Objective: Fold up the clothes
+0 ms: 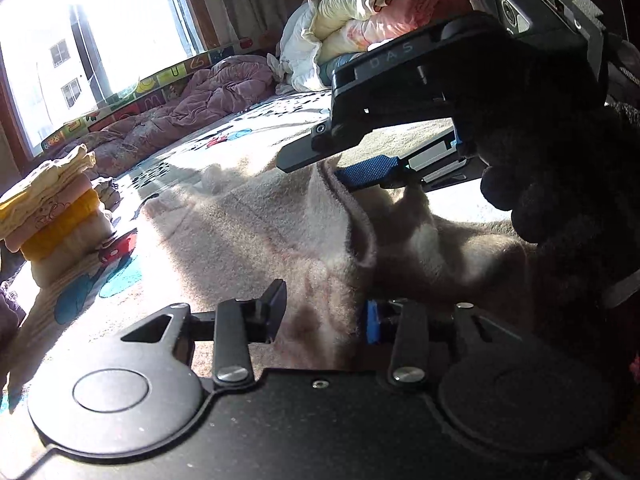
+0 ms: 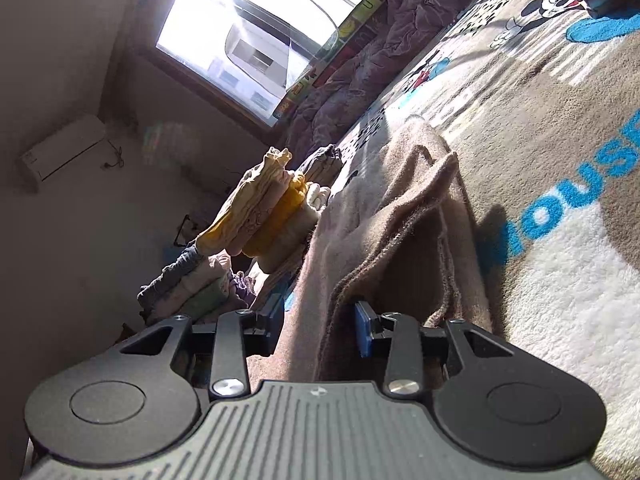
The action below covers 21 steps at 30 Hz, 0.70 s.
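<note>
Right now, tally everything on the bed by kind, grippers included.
grippers: 2 (left gripper, right gripper)
tan garment: 1
piles of folded clothes: 2 (yellow pile, grey-pink pile)
purple quilt: 1
bedding bundle: 1
Total: 7

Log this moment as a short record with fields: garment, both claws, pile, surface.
garment: beige fleece, lying rumpled, not yet folded flat
left claw: shut on a fold of the garment
right claw: garment's edge between its jaws; grip unclear
pile: folded clothes stacked beside the garment
surface: cartoon-print blanket
</note>
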Each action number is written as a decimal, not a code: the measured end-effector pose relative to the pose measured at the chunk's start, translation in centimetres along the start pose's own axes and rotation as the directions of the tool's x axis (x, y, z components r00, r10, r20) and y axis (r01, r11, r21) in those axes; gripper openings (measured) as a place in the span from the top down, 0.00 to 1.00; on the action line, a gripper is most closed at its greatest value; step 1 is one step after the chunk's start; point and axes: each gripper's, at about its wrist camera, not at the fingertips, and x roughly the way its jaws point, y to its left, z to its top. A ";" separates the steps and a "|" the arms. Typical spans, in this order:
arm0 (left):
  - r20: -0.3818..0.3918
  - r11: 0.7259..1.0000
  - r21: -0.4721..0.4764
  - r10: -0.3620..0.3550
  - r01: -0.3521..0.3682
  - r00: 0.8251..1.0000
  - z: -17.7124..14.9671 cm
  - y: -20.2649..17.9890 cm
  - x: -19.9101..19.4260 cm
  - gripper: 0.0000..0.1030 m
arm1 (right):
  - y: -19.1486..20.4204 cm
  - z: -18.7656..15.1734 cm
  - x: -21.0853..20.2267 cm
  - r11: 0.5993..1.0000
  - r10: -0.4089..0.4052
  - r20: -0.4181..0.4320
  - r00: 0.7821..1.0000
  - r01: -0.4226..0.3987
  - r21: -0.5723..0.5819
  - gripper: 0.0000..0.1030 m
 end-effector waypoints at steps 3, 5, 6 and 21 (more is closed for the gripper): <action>0.009 0.965 -0.250 -0.081 0.081 0.997 0.0 3.1 -0.6 0.88 | 0.3 0.3 0.3 1.000 0.013 0.011 1.000 -0.013 -0.001 0.62; 0.020 0.897 -0.421 -0.139 0.134 0.990 -0.5 5.4 -0.9 0.88 | 0.9 0.6 0.6 1.000 0.016 0.017 1.000 -0.016 -0.011 0.62; 0.021 0.854 -0.499 -0.158 0.147 0.987 -1.0 6.6 -0.9 0.88 | 1.4 0.8 0.9 1.000 0.021 0.019 1.000 -0.020 -0.019 0.61; 0.154 0.359 -0.899 -0.274 0.250 0.949 -7.2 13.2 -2.3 0.90 | 6.7 0.7 5.7 0.984 0.105 -0.032 0.994 -0.109 -0.138 0.52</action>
